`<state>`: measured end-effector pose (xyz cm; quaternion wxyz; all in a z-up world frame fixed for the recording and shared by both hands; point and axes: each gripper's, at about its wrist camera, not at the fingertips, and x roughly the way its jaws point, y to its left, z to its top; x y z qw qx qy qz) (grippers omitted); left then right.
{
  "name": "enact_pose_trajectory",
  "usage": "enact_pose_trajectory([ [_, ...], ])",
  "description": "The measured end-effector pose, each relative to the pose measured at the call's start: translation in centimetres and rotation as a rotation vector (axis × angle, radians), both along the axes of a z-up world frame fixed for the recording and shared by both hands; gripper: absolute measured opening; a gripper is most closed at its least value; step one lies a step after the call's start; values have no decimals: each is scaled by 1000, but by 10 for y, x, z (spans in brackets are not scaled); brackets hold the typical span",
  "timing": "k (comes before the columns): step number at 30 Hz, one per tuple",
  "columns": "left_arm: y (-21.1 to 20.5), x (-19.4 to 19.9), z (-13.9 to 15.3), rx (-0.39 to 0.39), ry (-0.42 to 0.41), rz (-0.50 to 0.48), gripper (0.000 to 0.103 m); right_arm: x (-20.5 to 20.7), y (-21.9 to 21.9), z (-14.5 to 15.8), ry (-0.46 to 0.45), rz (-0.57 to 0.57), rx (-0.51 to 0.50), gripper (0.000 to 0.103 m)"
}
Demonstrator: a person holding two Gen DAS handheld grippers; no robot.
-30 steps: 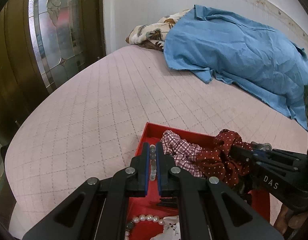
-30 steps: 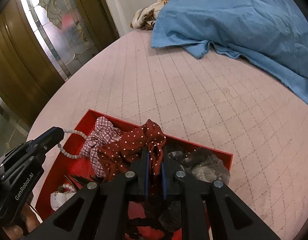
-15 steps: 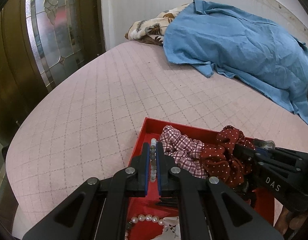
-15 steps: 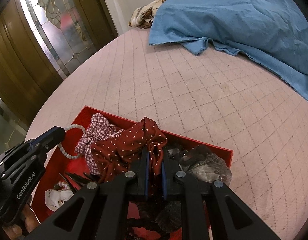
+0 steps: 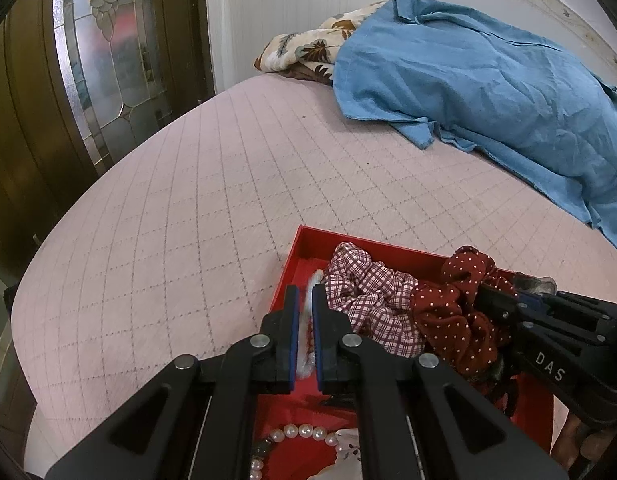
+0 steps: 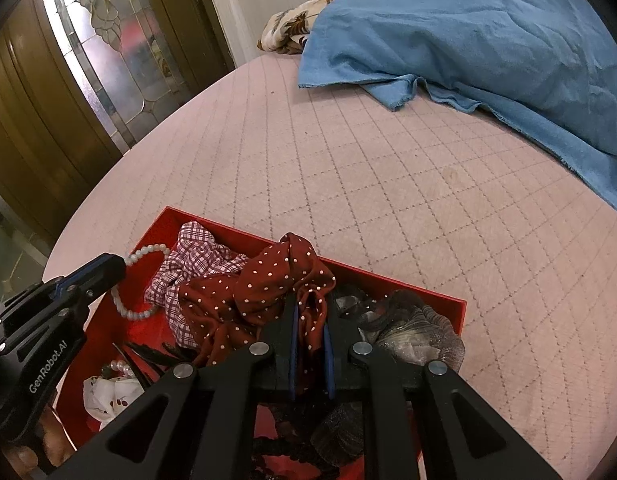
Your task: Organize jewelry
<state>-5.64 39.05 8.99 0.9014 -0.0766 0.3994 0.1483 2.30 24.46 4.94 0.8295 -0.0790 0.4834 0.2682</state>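
Observation:
A red tray (image 5: pixel 304 242) (image 6: pixel 428 294) lies on the pink quilted bed. My left gripper (image 5: pixel 304 300) is shut on a pale bead bracelet (image 6: pixel 142 254) and holds it above the tray's left end. My right gripper (image 6: pixel 310 312) is shut on a dark red polka-dot scrunchie (image 6: pixel 264 280) (image 5: pixel 456 304) at the tray's middle. A red-and-white checked scrunchie (image 5: pixel 368 296) (image 6: pixel 192 260) lies between them. A pearl strand (image 5: pixel 304 432) and a white piece (image 6: pixel 108 394) lie in the tray's near left part.
A grey shimmery scrunchie (image 6: pixel 412 324) fills the tray's right end. A blue cloth (image 5: pixel 468 92) and a floral pillow (image 5: pixel 304 46) lie at the bed's far side. A wooden door with patterned glass (image 5: pixel 104 60) stands to the left of the bed.
Both grippers have drawn slightly back and up from the tray, each keeping its hold. The bracelet now looks blurred between the left fingers.

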Motion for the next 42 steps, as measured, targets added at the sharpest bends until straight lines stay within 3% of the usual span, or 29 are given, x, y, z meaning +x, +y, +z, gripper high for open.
enact_pose_trajectory([
  [3,0,0,0,1,-3,2,17,0,1,0,0,-7,0,15],
  [5,0,-1,2,6,-18,8,35,0,1,1,-1,-9,4,20],
  [12,-2,-8,5,12,-39,-4,40,-7,0,13,-18,-5,21,27],
  [15,0,-12,8,13,-51,-2,53,-12,-3,21,-27,-5,39,38],
  [22,8,-31,20,-2,-118,18,66,-31,-17,49,-84,-20,87,42],
  [24,9,-38,23,19,-135,34,69,-40,-26,56,-106,-32,98,48],
  [32,3,-74,39,105,-224,144,79,-86,-75,69,-170,-87,88,54],
  [33,0,-82,43,127,-251,163,82,-92,-80,70,-177,-91,87,55],
  [35,-8,-98,51,167,-313,200,98,-106,-91,73,-194,-97,81,57],
  [38,-21,-126,57,211,-387,229,101,-126,-105,76,-224,-99,73,60],
  [42,-45,-156,60,220,-377,193,101,-154,-120,78,-277,-94,57,68],
])
